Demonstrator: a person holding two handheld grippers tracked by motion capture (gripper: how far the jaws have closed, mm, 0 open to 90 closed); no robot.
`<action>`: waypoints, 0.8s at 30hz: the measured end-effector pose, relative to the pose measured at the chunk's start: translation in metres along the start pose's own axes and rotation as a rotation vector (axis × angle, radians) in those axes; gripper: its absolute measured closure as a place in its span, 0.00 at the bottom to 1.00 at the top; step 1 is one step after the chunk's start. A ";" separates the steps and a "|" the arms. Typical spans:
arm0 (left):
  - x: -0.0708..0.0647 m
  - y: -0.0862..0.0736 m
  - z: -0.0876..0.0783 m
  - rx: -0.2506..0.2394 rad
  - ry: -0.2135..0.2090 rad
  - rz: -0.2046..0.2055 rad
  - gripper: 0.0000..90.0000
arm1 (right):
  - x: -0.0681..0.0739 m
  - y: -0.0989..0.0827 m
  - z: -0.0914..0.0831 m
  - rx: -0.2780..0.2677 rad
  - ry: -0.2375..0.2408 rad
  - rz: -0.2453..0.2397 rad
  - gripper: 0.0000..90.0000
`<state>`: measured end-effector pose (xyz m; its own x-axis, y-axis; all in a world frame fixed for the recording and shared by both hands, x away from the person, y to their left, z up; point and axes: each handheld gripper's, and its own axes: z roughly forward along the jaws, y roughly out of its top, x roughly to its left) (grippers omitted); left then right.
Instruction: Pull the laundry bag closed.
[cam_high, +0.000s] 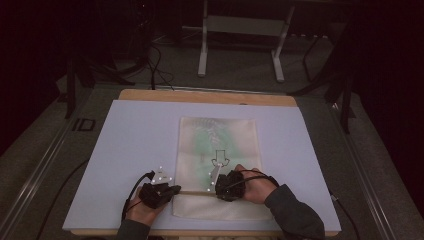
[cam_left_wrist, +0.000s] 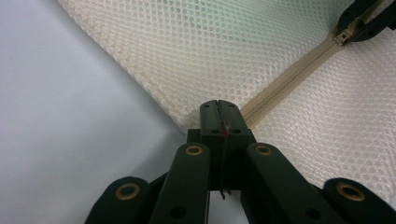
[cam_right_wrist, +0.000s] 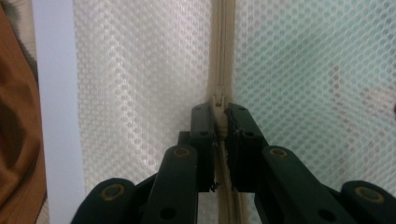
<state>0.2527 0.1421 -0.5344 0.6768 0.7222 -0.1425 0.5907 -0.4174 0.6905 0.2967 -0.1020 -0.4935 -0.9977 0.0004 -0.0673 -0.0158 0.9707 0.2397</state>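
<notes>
Left tongs (cam_left_wrist: 218, 108) clamped on corner end of mesh bag (cam_high: 218, 150) where zipper (cam_left_wrist: 285, 81) starts. Right tongs (cam_right_wrist: 219, 112) pinch zipper slider (cam_right_wrist: 218, 100), jaws nearly together. Bag flat on pale mat, near worktop (cam_high: 150, 95) front edge, zipper running parallel to that edge.

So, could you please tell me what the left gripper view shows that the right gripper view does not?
The left gripper view has the left gripper shut on the corner of the mesh bag where the zipper ends, beside a wide stretch of the white mat, with the right gripper at the slider far off. The right gripper view has that gripper shut on the zipper pull, the wooden table edge, and green and pink shapes inside the bag. Both share the cream mesh, the zipper and the mat.
</notes>
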 end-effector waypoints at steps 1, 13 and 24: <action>0.000 0.000 0.000 0.000 0.000 0.000 0.99 | 0.000 -0.001 0.000 0.001 -0.001 0.000 0.92; 0.000 0.000 0.000 0.000 0.000 -0.001 0.99 | 0.000 -0.005 -0.002 0.014 0.003 0.007 0.91; 0.000 0.000 0.000 0.001 0.001 0.001 0.99 | 0.000 -0.012 -0.005 0.010 0.004 0.013 0.91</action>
<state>0.2527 0.1421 -0.5343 0.6772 0.7221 -0.1413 0.5906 -0.4188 0.6898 0.2965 -0.1147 -0.4917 -0.9981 0.0124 -0.0603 -0.0018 0.9730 0.2309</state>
